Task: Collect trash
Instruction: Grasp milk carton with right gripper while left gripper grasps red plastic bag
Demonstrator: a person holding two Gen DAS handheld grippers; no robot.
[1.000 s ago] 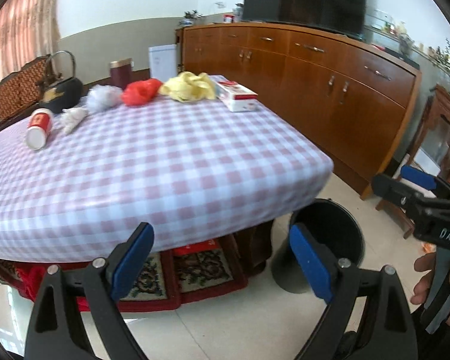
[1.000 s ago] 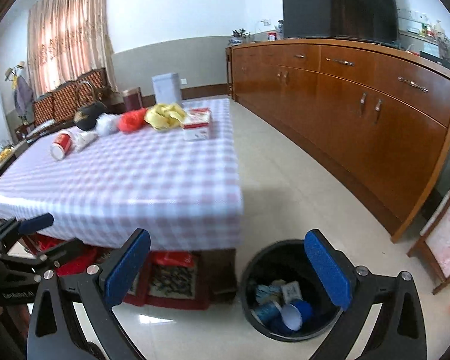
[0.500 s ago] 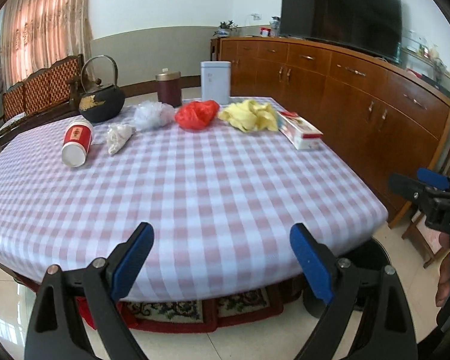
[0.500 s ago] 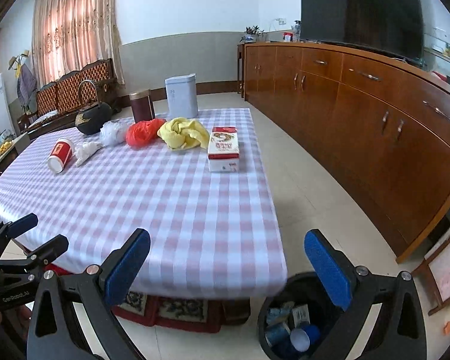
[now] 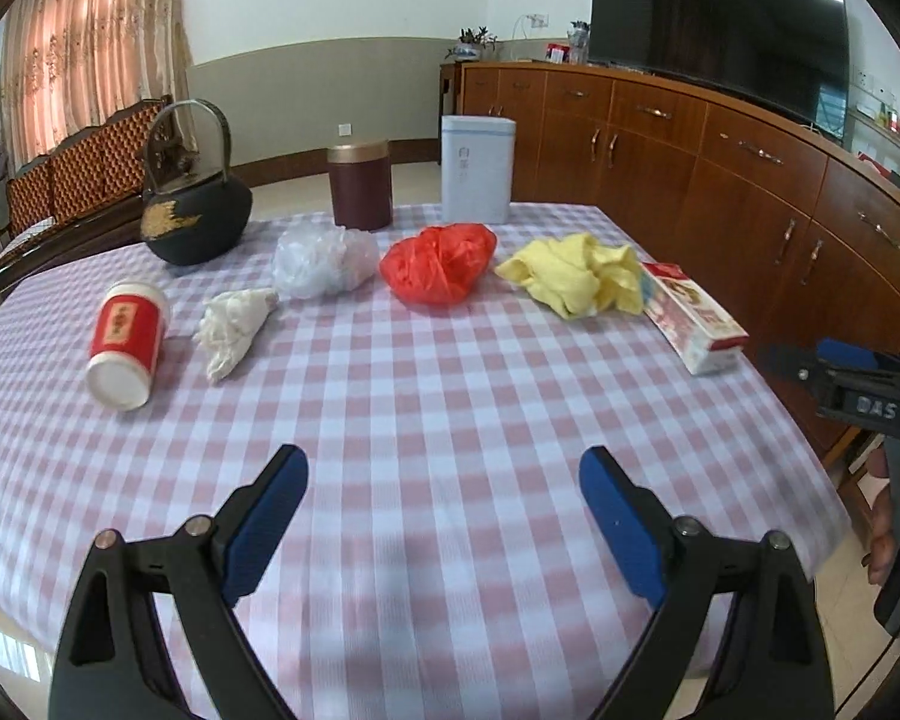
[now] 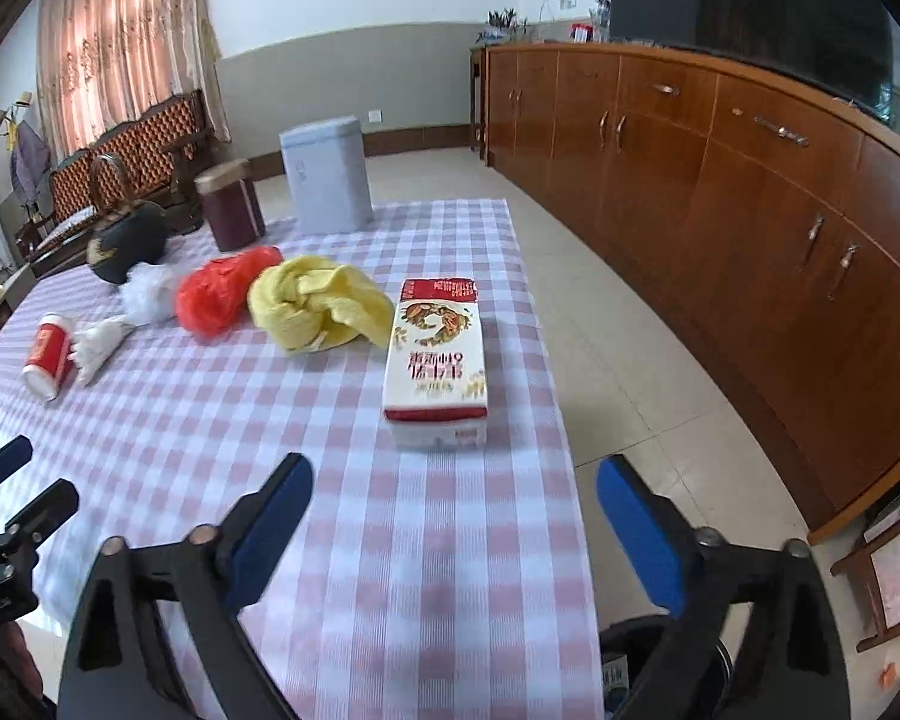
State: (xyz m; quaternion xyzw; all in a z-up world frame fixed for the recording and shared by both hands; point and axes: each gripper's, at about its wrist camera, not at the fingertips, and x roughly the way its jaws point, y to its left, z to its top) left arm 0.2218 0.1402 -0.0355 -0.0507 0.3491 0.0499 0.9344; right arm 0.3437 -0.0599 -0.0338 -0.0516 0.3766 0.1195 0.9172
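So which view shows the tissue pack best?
The right wrist view: the tissue pack lies near the middle, its printed top facing the camera. The left wrist view shows it skewed at the table's right edge.

The table (image 5: 438, 420) wears a smooth pink-and-white checked cloth with a faint sheen; on it lie a crumpled glossy red plastic bag (image 5: 438, 264), a clear crinkled plastic bag (image 5: 321, 261), a soft matt yellow cloth (image 5: 576, 279), a wad of white paper (image 5: 234, 327), a paper cup (image 5: 125, 345) and a glossy printed tissue pack (image 6: 435, 354). The kettle (image 5: 195, 222) looks dark, matt, rough metal; the sideboard (image 5: 720, 180) is polished brown wood with metal handles. The floor (image 6: 618, 360) is glossy tile.
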